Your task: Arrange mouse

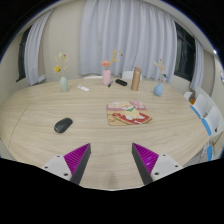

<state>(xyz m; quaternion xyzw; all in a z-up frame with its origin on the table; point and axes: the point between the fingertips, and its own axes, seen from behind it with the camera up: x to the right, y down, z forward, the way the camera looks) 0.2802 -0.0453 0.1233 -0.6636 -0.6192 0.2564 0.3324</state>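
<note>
Mouse (63,125), small and dark, sits alone on the pale wooden table (100,135) left of centre, ahead of the left finger. Right of it lies a printed mat (131,116). Vases (107,75) and a brown box (135,79) line the far edge before white curtains (120,35). The gripper (110,160) hangs wide open, holding nothing. Chairs (205,122) at right are cut off.
</note>
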